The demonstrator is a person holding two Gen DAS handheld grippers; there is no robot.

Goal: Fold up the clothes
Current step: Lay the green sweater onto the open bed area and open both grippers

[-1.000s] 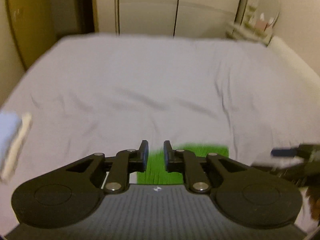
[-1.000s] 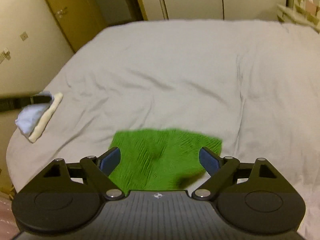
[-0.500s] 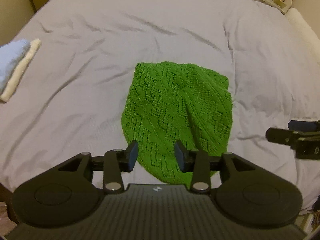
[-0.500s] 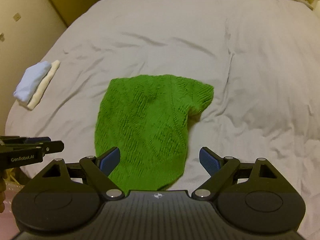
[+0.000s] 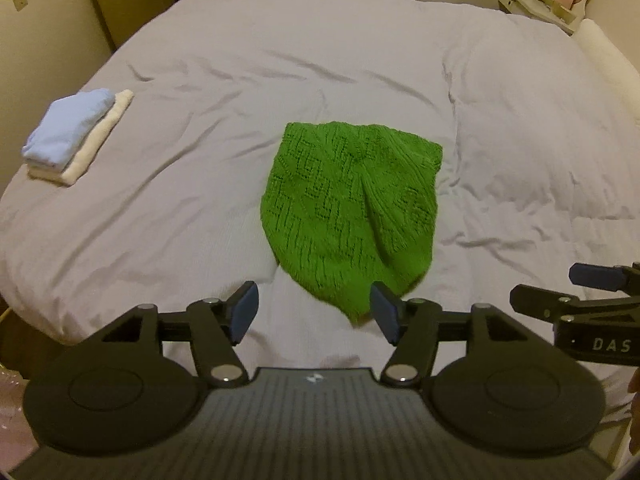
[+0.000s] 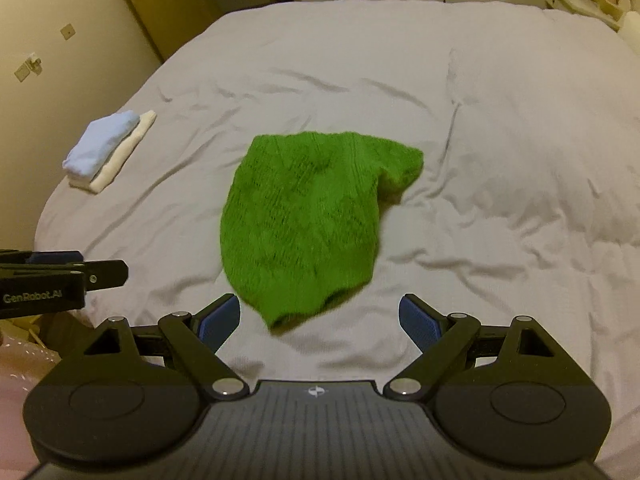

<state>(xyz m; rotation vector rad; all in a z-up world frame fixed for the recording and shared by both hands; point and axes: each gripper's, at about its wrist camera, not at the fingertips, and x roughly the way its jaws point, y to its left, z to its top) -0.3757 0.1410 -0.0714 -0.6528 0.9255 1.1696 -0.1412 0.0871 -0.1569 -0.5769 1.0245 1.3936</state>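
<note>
The green knit garment (image 5: 352, 208) lies on the bed (image 5: 200, 200) just ahead of both tools, long axis running away from them. The left tool (image 5: 314, 312) is opening with nothing gripped; the right tool (image 6: 320, 316) is spread wide and empty.

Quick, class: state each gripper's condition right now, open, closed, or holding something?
Left gripper: jaws opening, nothing between them; the green knitted garment lies free on the bed.
Right gripper: wide open, holding nothing.

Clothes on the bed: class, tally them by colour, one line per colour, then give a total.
Green: 1, the knitted garment lying mid-bed
Light blue: 1, the folded piece on top of the pile
Cream: 1, the folded piece under it
Total: 3
</note>
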